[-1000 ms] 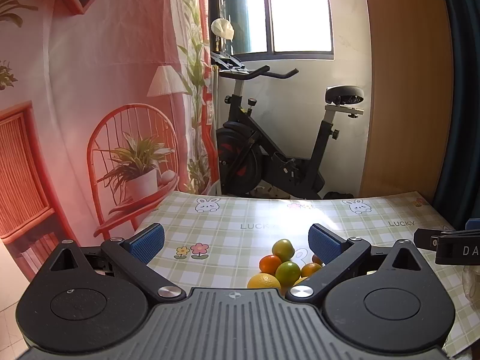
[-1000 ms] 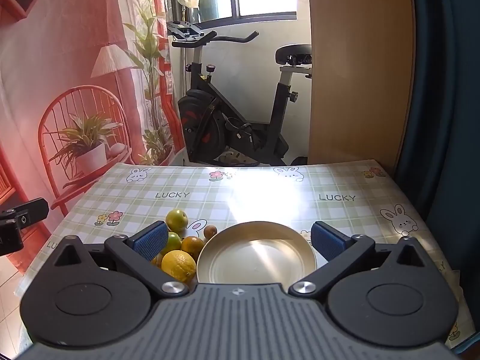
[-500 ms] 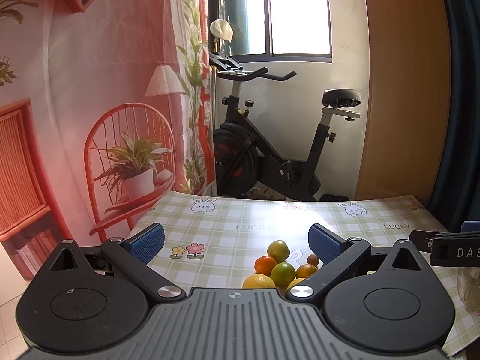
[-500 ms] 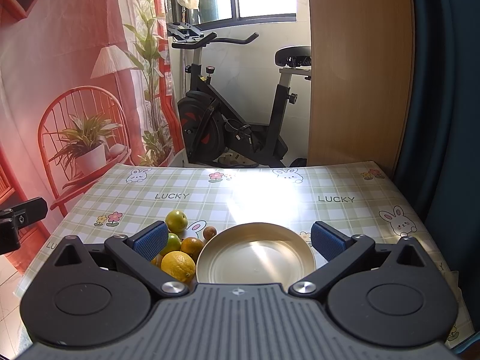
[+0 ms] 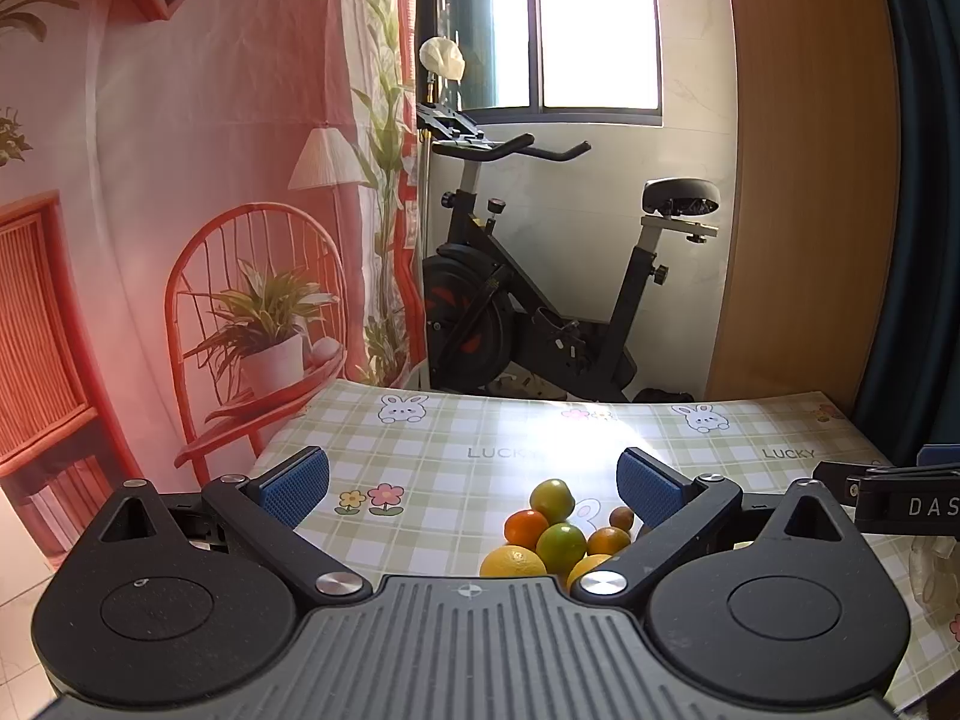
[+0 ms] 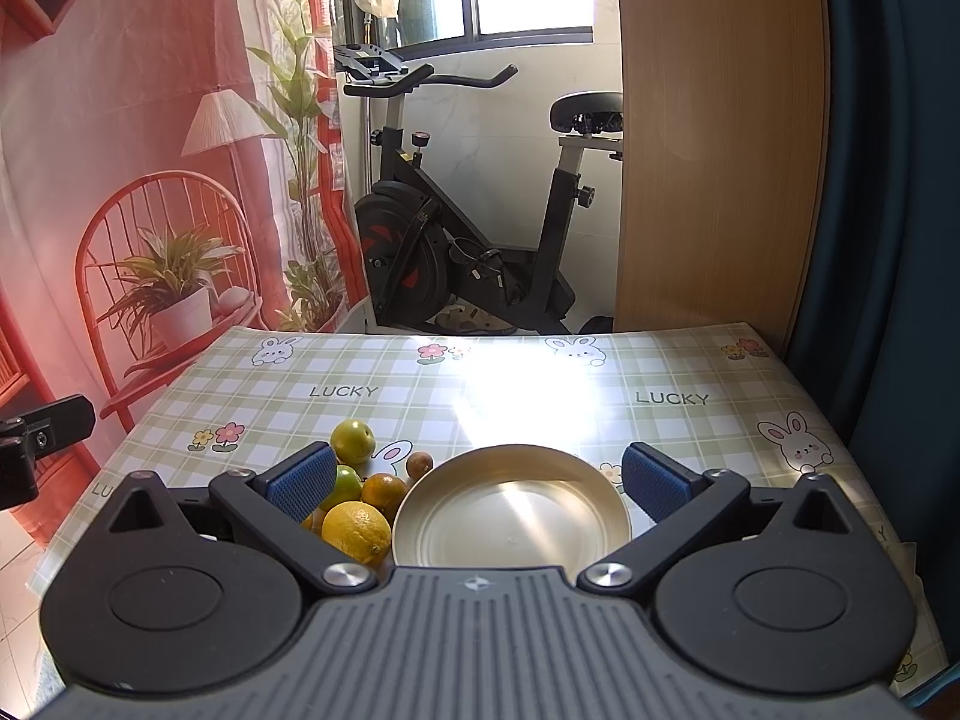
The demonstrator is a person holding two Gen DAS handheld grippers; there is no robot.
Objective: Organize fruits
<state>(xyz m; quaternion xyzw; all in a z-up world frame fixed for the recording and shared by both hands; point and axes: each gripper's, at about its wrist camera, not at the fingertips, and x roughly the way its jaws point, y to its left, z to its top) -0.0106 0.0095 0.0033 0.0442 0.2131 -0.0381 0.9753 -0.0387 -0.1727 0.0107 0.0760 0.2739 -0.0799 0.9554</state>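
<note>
A heap of several fruits lies on the checked tablecloth: a yellow lemon [image 6: 355, 531], green citrus [image 6: 352, 441], an orange [image 6: 384, 491] and a small brown fruit [image 6: 419, 464]. Right beside the heap sits an empty golden metal plate [image 6: 512, 516]. My right gripper [image 6: 478, 479] hovers open above the plate's near side, nothing between its fingers. In the left wrist view the same heap shows a green citrus [image 5: 552, 498], an orange [image 5: 526, 528] and a lemon [image 5: 513, 561]. My left gripper [image 5: 473, 485] is open above the near table, the fruits just inside its right finger.
The tablecloth [image 6: 540, 384] covers a table whose far edge faces an exercise bike [image 6: 456, 228]. A wooden panel [image 6: 714, 138] and dark curtain stand at the right, a printed red backdrop [image 5: 180, 210] at the left. The right gripper's body [image 5: 900, 504] pokes into the left wrist view.
Both grippers have drifted only slightly; in the left wrist view the fruits slid a little leftward and up. Both stay open and hold nothing.
</note>
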